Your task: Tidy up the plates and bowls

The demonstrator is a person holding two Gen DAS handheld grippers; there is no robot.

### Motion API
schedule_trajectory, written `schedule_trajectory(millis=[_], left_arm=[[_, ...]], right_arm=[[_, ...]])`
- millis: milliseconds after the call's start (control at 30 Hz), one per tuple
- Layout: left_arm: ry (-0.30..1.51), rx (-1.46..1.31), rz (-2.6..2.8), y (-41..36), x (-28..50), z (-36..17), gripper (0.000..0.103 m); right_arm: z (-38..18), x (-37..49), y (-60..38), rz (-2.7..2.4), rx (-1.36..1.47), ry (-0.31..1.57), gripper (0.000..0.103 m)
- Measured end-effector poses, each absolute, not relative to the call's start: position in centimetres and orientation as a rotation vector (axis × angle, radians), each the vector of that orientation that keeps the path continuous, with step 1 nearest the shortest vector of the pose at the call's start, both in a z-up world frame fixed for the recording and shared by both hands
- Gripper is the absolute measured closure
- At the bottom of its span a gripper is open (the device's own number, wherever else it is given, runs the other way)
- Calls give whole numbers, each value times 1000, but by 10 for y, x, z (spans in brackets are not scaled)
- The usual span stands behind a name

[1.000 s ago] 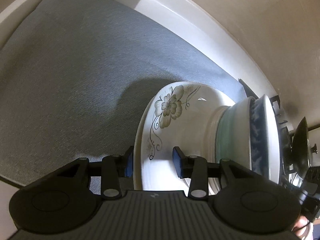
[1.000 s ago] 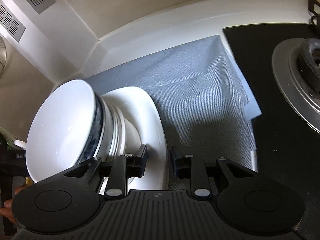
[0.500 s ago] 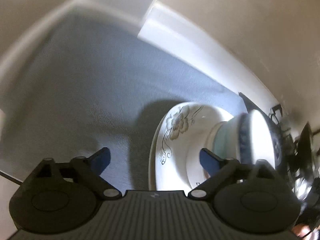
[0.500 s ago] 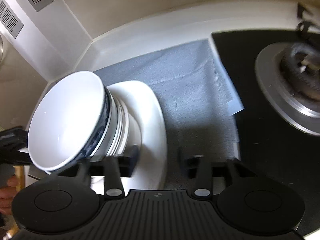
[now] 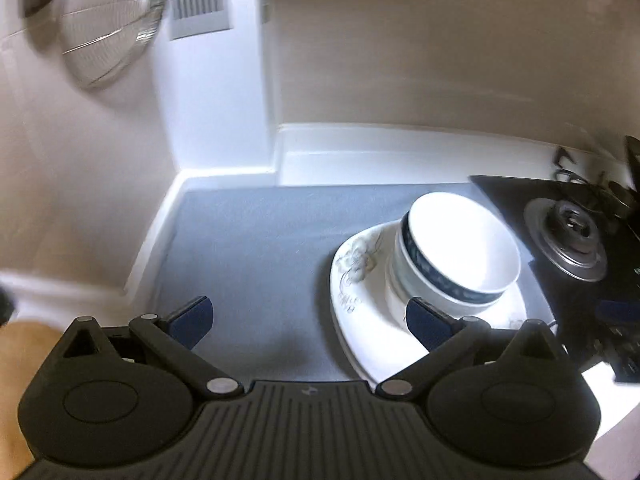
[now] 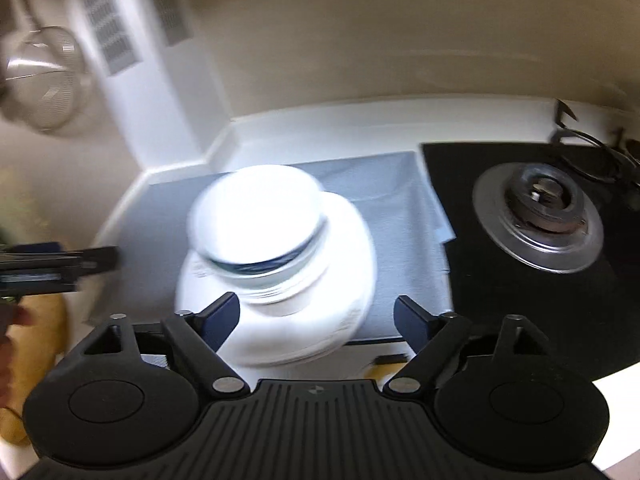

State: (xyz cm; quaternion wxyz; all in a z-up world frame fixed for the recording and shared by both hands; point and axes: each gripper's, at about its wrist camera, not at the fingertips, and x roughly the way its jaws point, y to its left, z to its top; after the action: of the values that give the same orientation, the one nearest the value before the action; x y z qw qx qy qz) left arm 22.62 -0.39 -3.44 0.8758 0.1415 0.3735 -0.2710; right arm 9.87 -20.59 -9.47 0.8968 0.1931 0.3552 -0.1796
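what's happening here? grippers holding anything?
No. Both are open and empty. The left gripper and right gripper hang above the counter. The stacked bowls sit on the floral plate, which rests on the grey mat beside the stove burner. The right wrist view is motion-blurred.

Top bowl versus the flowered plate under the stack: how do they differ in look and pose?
The top bowl is deep and round, with a dark blue patterned band outside; the flowered plate is flat, wider and rather squarish, with a grey flower painted on it. The top bowl sits highest, nested in other bowls; the flowered plate lies lowest, on the grey mat. Both are white inside, upright, and free of either tool.
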Motion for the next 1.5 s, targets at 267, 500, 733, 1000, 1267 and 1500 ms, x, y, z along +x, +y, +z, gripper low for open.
schedule_trajectory(millis=[267,500,733,1000,1267,1500], left_arm=[[795,251,-250,1,156,-23,0],[717,256,-163,-17,68,-6,0],[771,352,-206,-39,12,-3,0],[738,329,-230,-37,-3,6,0],[750,340,-254,-43,2,4,0],[758,356,-261,-50,8,2,0]], right_arm=[[-78,76,-190,-208,289,668,13],[-75,20,-203,-139,259,662,12],[-74,-17,-210,-95,265,660,12],[-63,-37,-206,-117,217,627,9],[-62,-39,-208,-133,219,612,5],[-63,-35,-210,-133,227,604,0]])
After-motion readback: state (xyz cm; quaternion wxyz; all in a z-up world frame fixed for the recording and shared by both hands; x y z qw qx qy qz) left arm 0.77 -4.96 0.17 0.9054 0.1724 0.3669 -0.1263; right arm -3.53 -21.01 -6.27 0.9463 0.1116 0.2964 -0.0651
